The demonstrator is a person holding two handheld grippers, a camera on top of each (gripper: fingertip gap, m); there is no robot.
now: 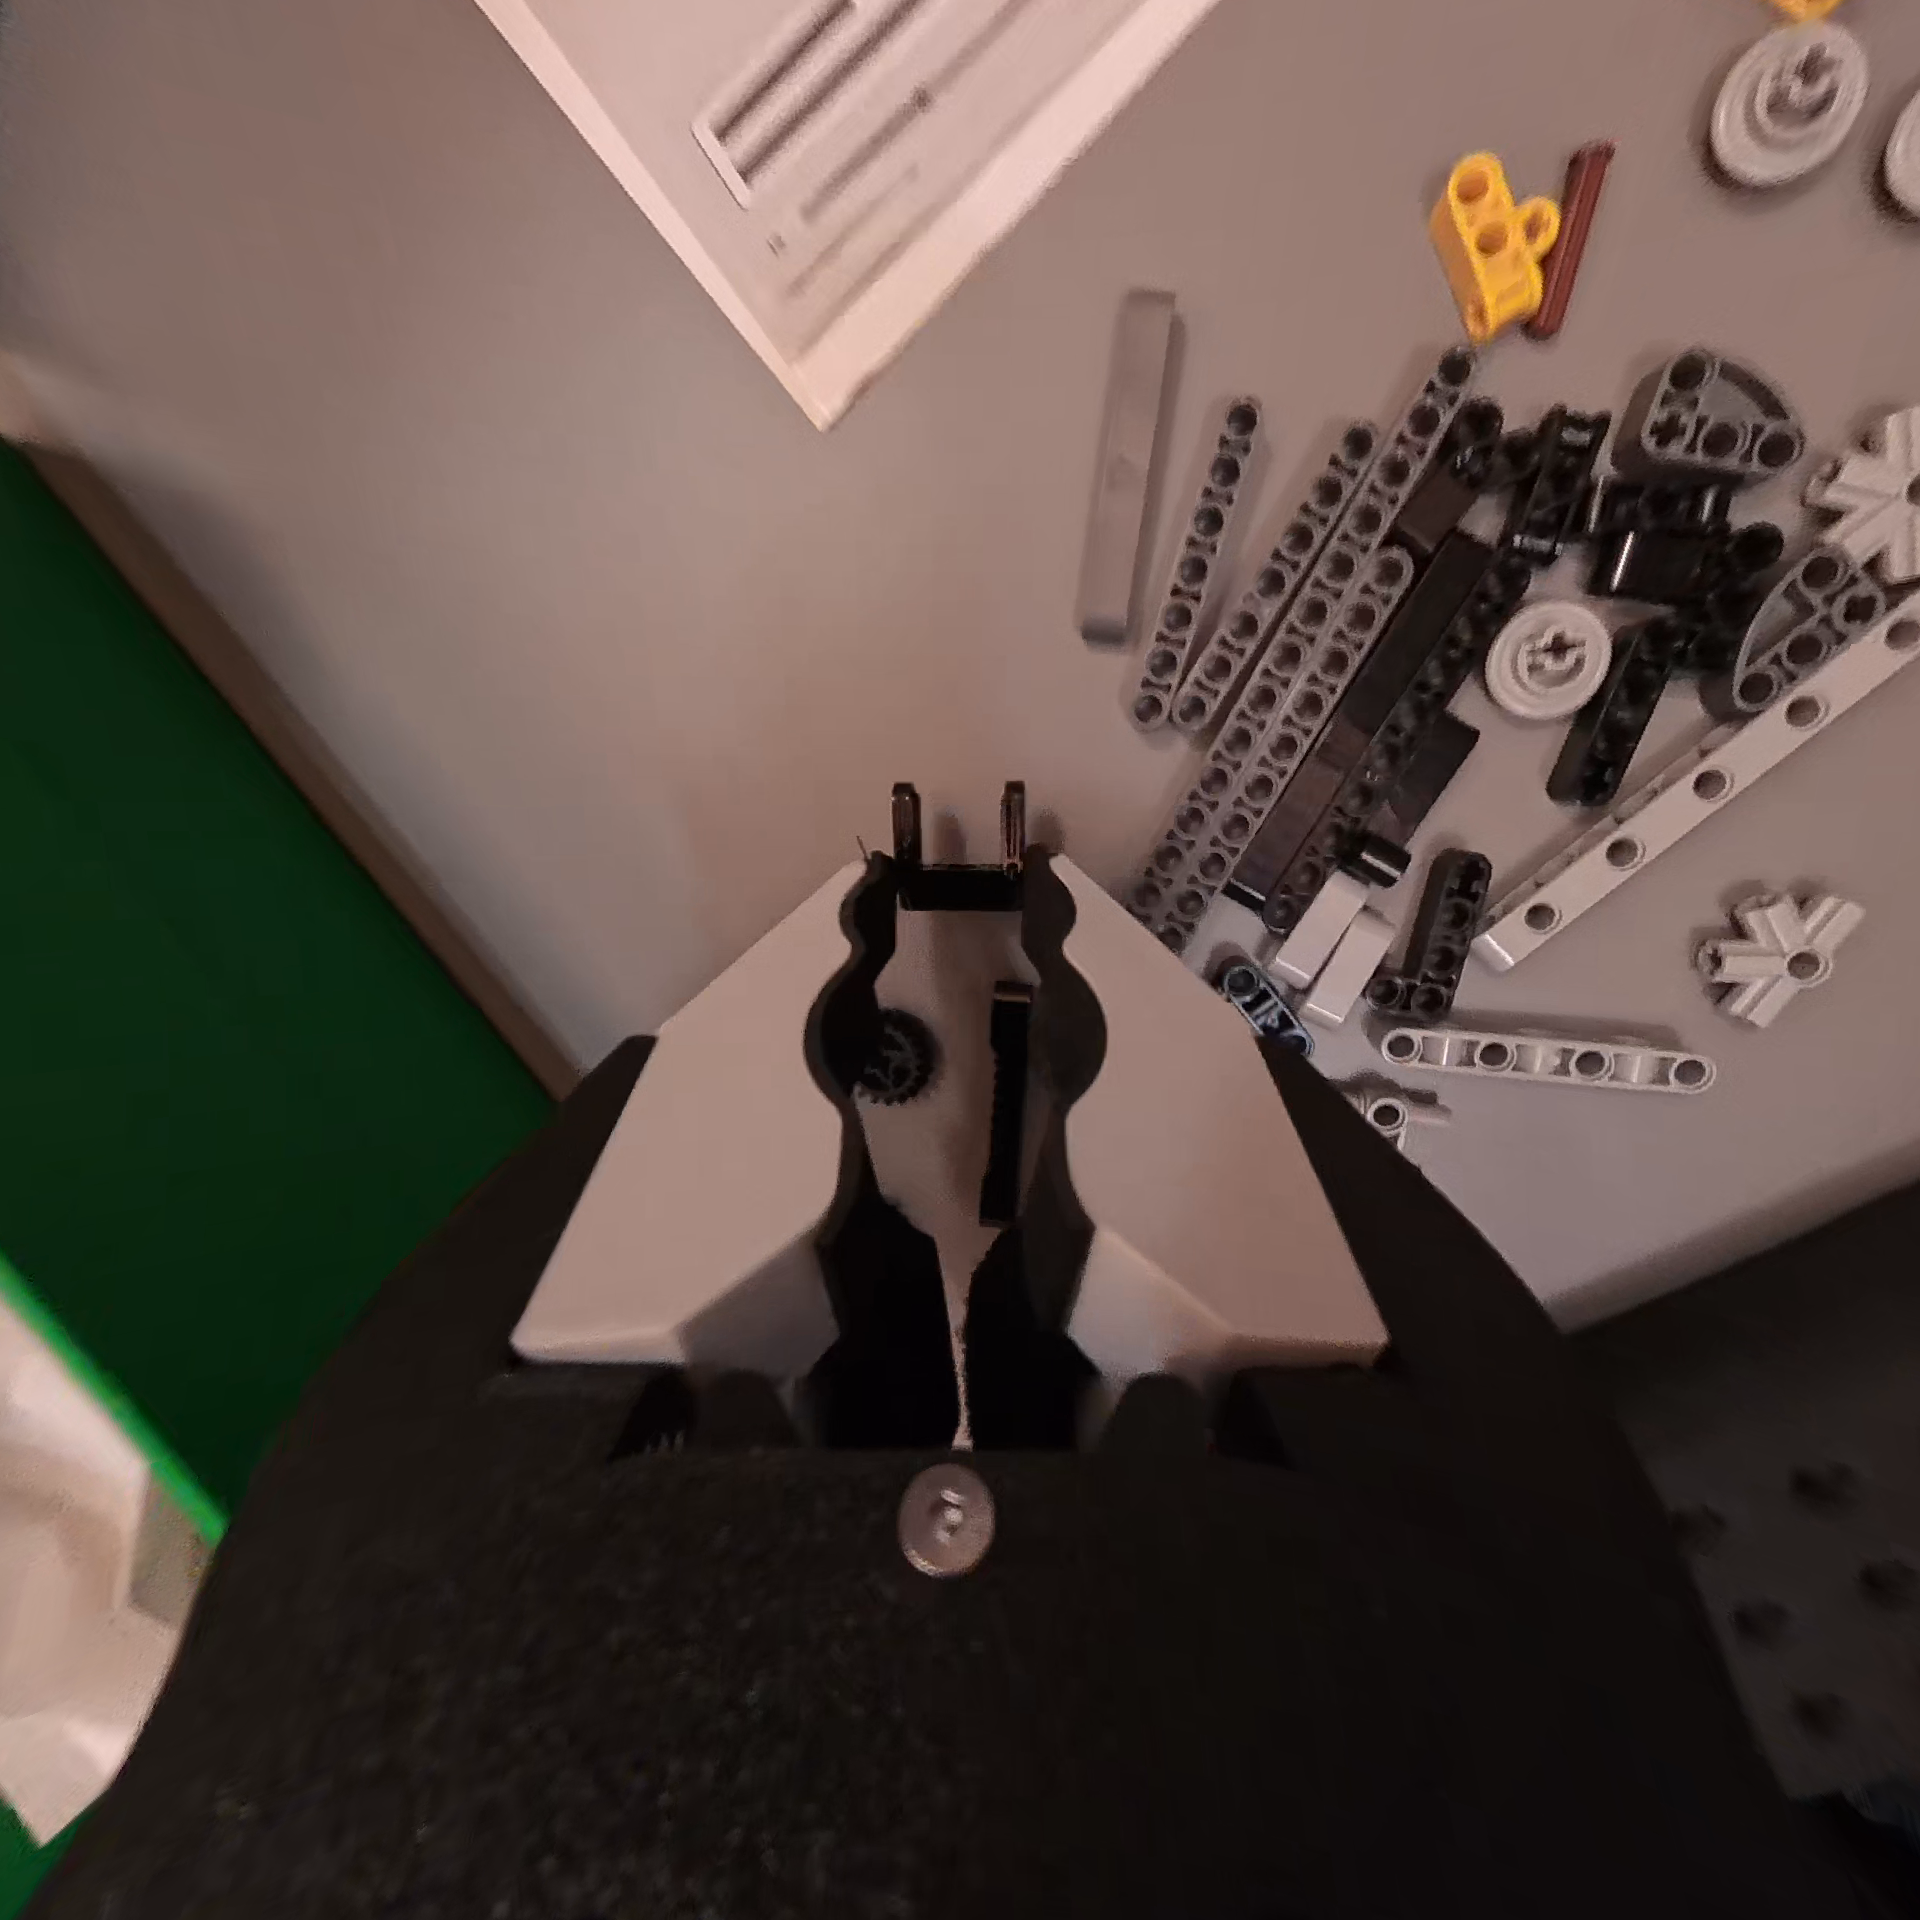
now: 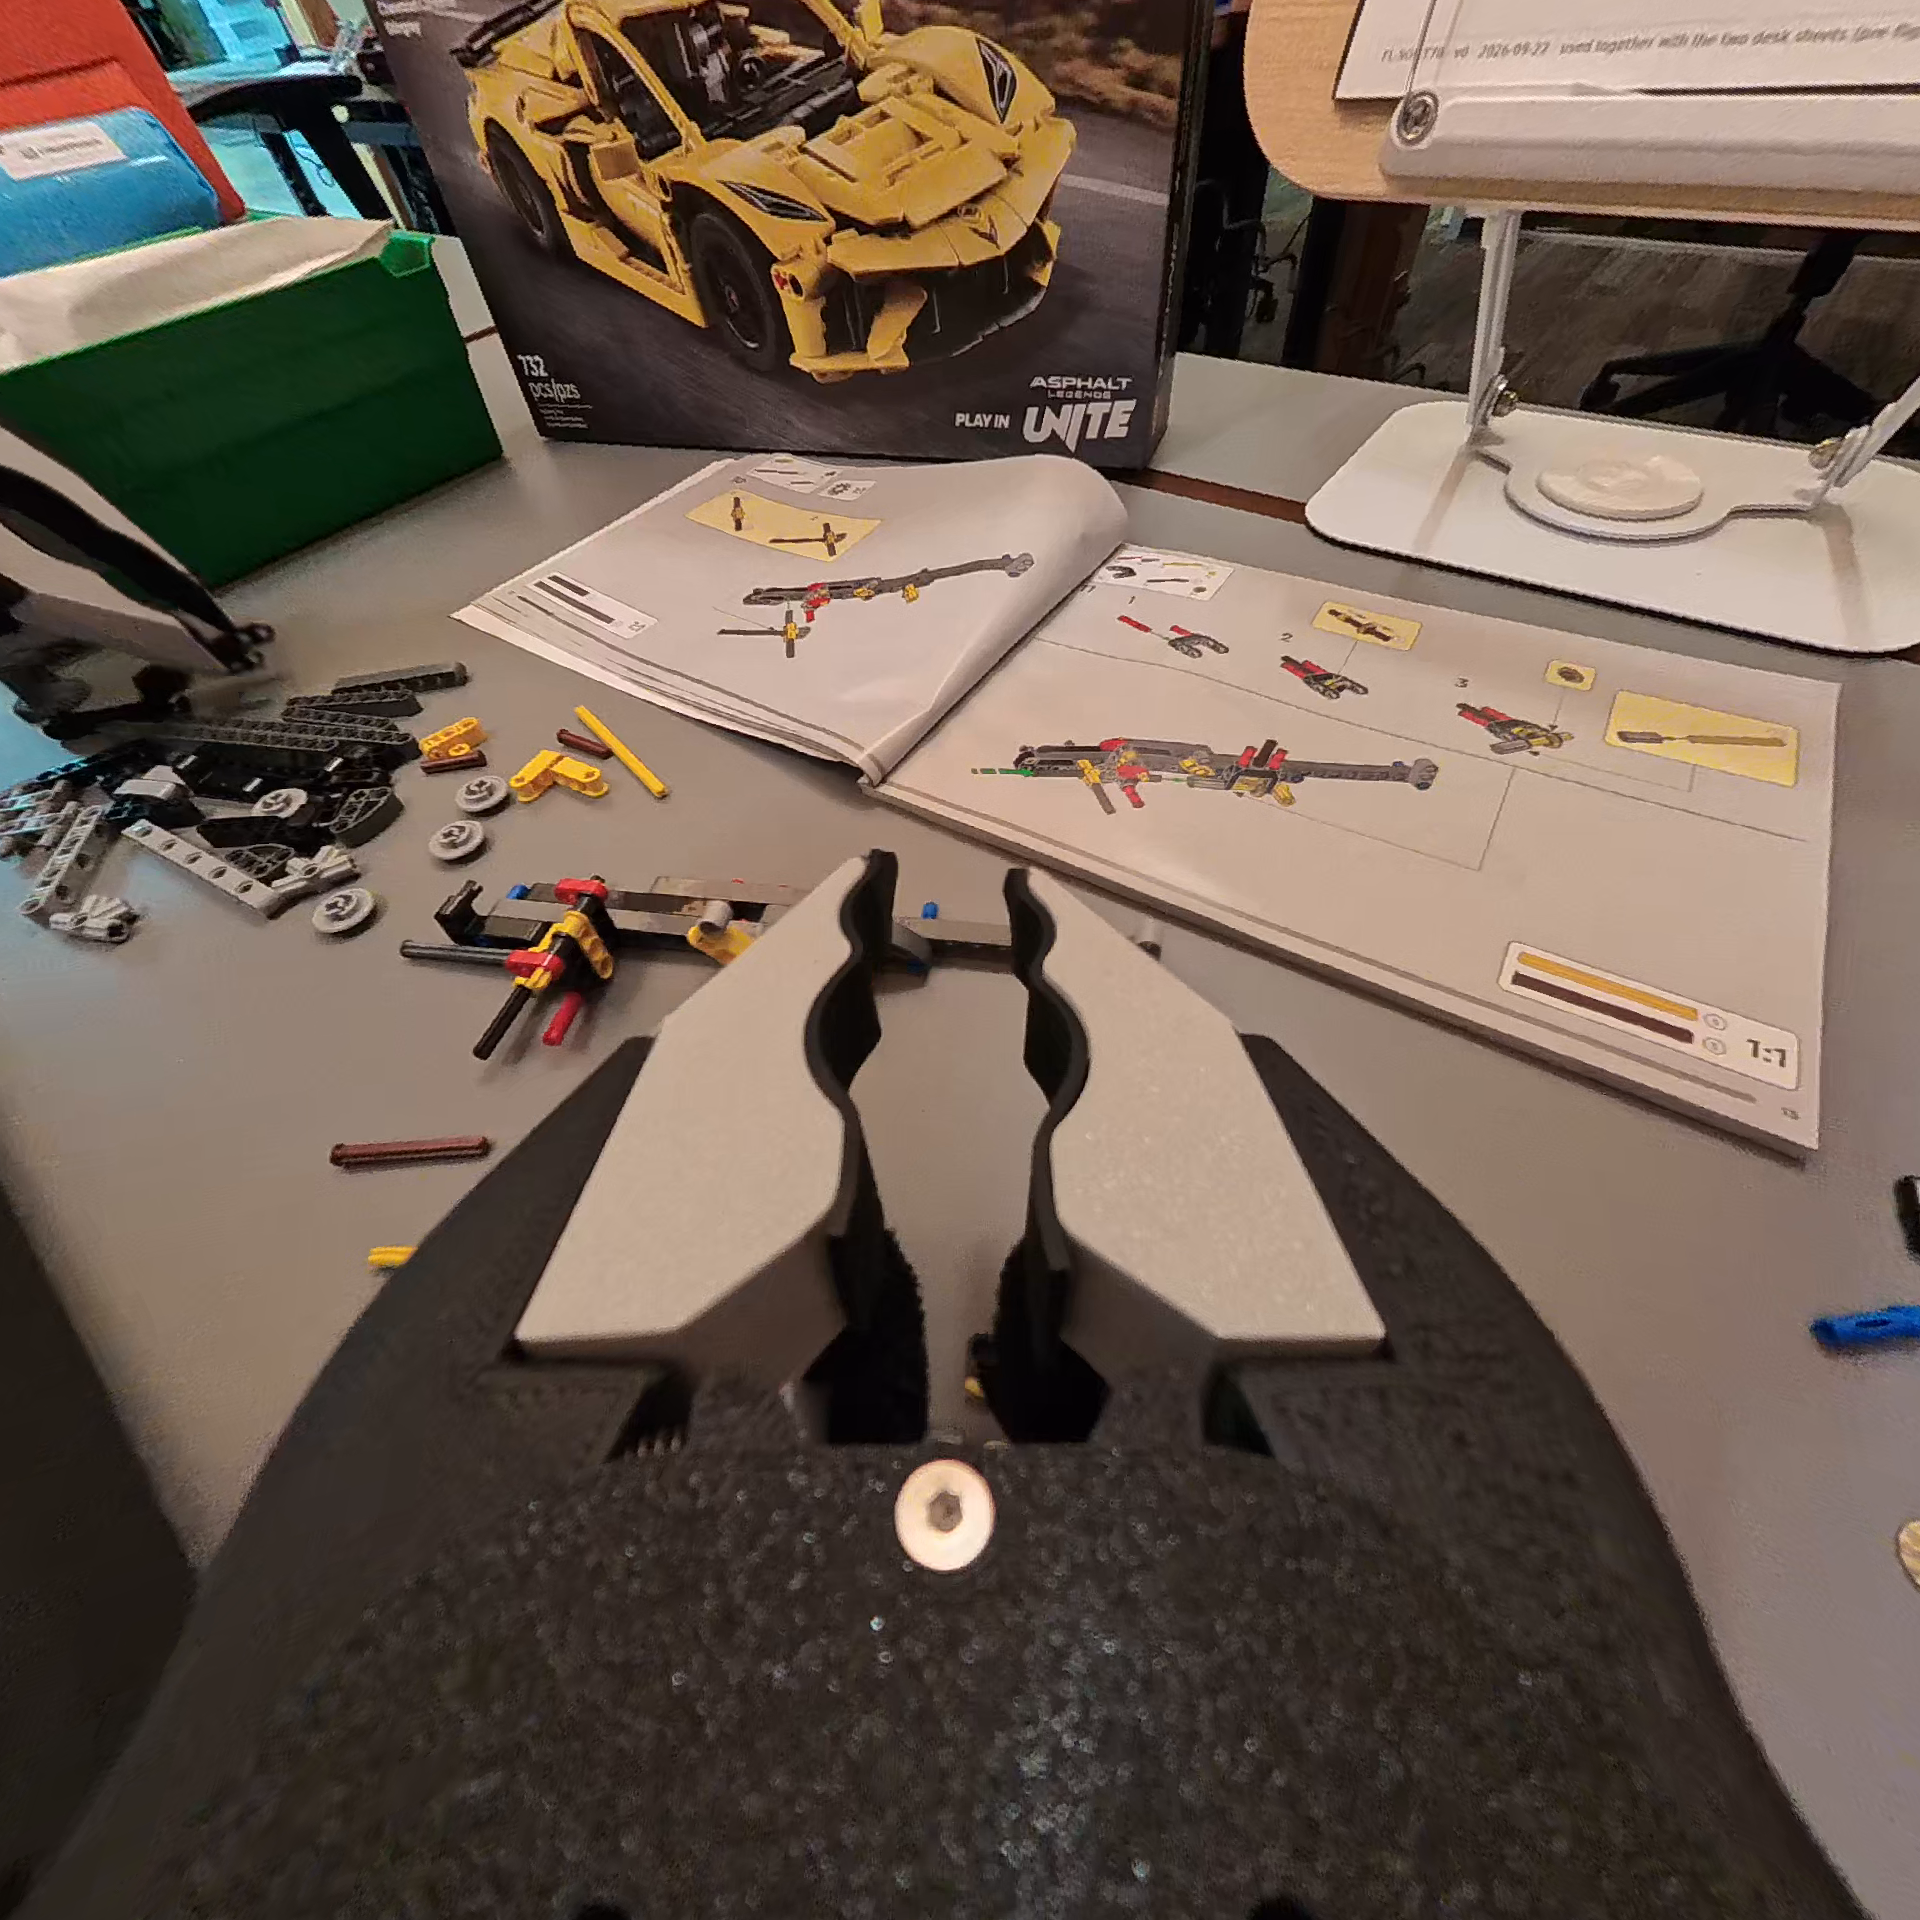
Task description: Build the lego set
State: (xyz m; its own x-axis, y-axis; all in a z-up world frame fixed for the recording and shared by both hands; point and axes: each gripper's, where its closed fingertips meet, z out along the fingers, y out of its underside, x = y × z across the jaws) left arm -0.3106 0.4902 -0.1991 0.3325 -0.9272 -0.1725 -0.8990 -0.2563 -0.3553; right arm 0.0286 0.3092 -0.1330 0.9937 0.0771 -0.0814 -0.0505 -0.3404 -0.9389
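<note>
My left gripper (image 1: 961, 883) is shut on a small black U-shaped Lego piece (image 1: 958, 847), whose two prongs stick out past the fingertips. A black gear (image 1: 896, 1062) and a black toothed bar (image 1: 1004, 1101) show in the gap between its fingers. It hovers left of a pile of grey and black beams (image 1: 1351, 644). My right gripper (image 2: 951, 883) is open and empty, low over the table. Just behind its fingertips lies the part-built black assembly (image 2: 623, 925) with red and yellow connectors. The left gripper also shows in the right wrist view (image 2: 135, 623), over the parts pile (image 2: 229, 779).
An open instruction booklet (image 2: 1143, 727) lies behind the assembly, with the set's box (image 2: 810, 208) upright behind it. A green bin (image 2: 249, 416) stands at the left and a white stand (image 2: 1621, 520) at the right. A loose brown axle (image 2: 410, 1150) and a blue pin (image 2: 1865, 1328) lie near me. There is about 40 centimeters between the tips of the two grippers.
</note>
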